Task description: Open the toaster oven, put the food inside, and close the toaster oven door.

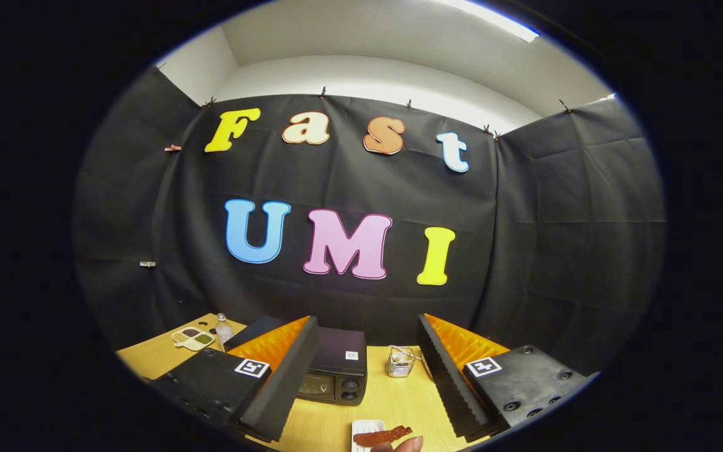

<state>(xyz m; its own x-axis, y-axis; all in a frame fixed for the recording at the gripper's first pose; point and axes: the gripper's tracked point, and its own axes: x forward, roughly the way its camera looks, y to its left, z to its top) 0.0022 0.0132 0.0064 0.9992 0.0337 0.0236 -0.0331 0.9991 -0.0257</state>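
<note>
**Gripper held high, oven still shut**

The wooden table [393, 402] carries the toaster oven [335, 370] beyond the fingers, door closed. The gripper [368, 376] is spread wide, empty, ready for the door. A fingertip [409, 445] sets the food strip [381, 435] on its white plate [361, 428].

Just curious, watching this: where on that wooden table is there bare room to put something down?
Bare table lies between the toaster oven and the wire basket, running toward the white plate with the food. More lies past the divided dish and bottle. The plate's end is crowded; the hand-held gripper hangs open, holding nothing.
</note>
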